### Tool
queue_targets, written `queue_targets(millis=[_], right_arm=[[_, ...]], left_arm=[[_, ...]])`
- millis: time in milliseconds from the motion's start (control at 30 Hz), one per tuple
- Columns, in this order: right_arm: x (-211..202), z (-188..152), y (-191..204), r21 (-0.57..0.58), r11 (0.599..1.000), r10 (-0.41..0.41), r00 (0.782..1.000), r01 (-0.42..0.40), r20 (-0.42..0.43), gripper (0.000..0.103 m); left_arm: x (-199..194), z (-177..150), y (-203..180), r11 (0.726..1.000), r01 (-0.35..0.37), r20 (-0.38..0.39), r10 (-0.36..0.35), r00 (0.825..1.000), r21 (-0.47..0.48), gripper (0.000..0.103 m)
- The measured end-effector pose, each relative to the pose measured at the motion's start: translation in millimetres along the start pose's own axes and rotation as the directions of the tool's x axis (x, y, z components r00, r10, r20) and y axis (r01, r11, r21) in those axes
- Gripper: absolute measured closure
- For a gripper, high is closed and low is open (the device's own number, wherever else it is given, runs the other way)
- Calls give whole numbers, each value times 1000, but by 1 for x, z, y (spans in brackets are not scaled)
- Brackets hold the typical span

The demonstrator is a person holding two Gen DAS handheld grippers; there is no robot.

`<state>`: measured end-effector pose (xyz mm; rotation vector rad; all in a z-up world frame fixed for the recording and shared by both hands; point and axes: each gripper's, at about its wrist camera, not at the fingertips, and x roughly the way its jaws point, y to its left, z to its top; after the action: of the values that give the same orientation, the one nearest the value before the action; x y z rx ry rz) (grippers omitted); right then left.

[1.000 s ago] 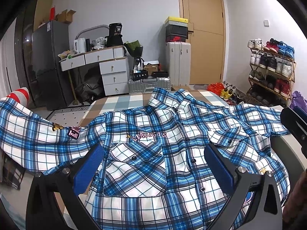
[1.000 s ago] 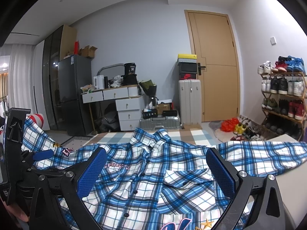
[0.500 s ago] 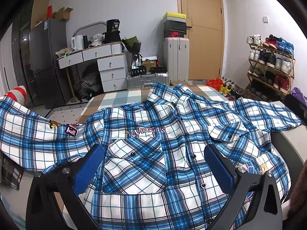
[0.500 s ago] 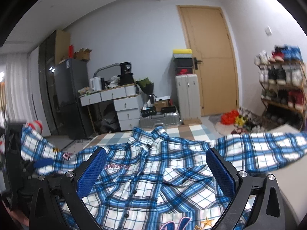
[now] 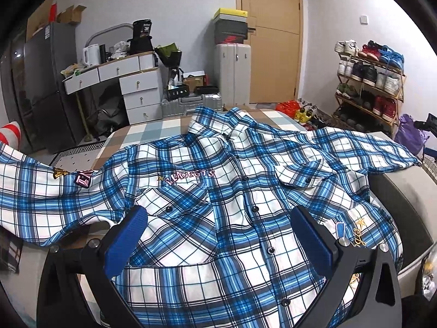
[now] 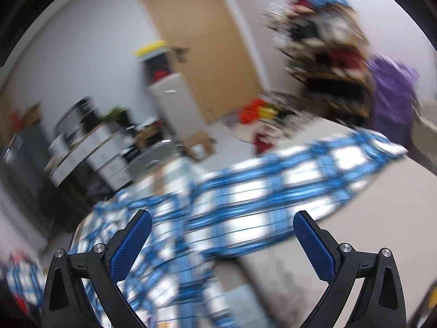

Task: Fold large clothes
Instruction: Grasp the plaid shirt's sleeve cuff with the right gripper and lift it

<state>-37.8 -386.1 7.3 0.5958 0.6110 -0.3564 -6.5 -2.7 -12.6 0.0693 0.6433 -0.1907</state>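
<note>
While your left gripper is hovering with jaws spread and empty over the plaid shirt lying buttoned and face-up on the bed, your right gripper, also released, is swinging toward the right sleeve, blurring a view that was steady a second ago; you are needing to grasp that sleeve next

A bed with a pale grey cover carries a blue-and-white plaid shirt, spread flat, front up and buttoned, directly ahead of the left tongs. A checked blanket lies beyond the collar. In the blurred right view, one sleeve stretches across bare cover ahead of the right tongs.
</note>
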Motion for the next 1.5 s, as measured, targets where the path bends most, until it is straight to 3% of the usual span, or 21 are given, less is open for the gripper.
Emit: queue_targets(millis=[133, 267, 433, 533, 600, 700, 767, 933, 1000, 1033, 1167, 1367, 1433, 1500], right_arm=[[17, 39, -87, 217, 975, -32, 994, 54, -106, 0], [35, 60, -165, 448, 891, -1, 986, 76, -166, 0], [57, 79, -205, 495, 864, 6, 982, 90, -190, 0], [65, 87, -205, 460, 879, -29, 978, 123, -207, 1], [69, 91, -203, 427, 890, -67, 973, 158, -221, 6], [75, 93, -206, 406, 886, -142, 964, 225, -226, 10], [83, 96, -211, 384, 883, -186, 952, 270, -242, 19], [93, 97, -206, 333, 889, -252, 943, 315, -217, 31], [95, 98, -202, 307, 885, -299, 933, 350, -201, 50], [98, 98, -200, 297, 881, -315, 925, 368, -213, 70], [98, 97, -198, 266, 876, -367, 914, 403, -175, 94], [77, 105, -160, 173, 908, -383, 923, 381, -24, 97], [63, 112, -137, 141, 944, -306, 951, 298, 40, 97], [43, 120, -99, 62, 967, -253, 960, 247, 121, 97]], left_arm=[[7, -2, -3, 1000, 4, -27, -4, 1000, 18, 1], [13, -4, -7, 999, 10, -56, -9, 998, 32, 1], [22, -6, -13, 998, -14, -74, 19, 997, 67, 1], [28, -5, -14, 996, -25, -87, 32, 996, 80, 1], [30, -4, -13, 997, -17, -98, 24, 995, 73, 1], [34, -4, -13, 998, -9, -109, 16, 994, 65, 1], [35, -4, -14, 997, -8, -111, 17, 994, 75, 1], [38, -6, -16, 990, -77, -82, 87, 993, 121, 1], [41, -6, -14, 990, -80, -90, 90, 992, 116, 1], [43, -5, -13, 991, -78, -97, 89, 991, 112, 1], [44, -4, -13, 992, -69, -108, 80, 991, 102, 1], [38, -2, -14, 990, -85, -82, 94, 992, 113, 1], [35, 0, -9, 993, -77, -79, 84, 993, 93, 1], [32, 3, -3, 995, -71, -72, 76, 995, 69, 1]])
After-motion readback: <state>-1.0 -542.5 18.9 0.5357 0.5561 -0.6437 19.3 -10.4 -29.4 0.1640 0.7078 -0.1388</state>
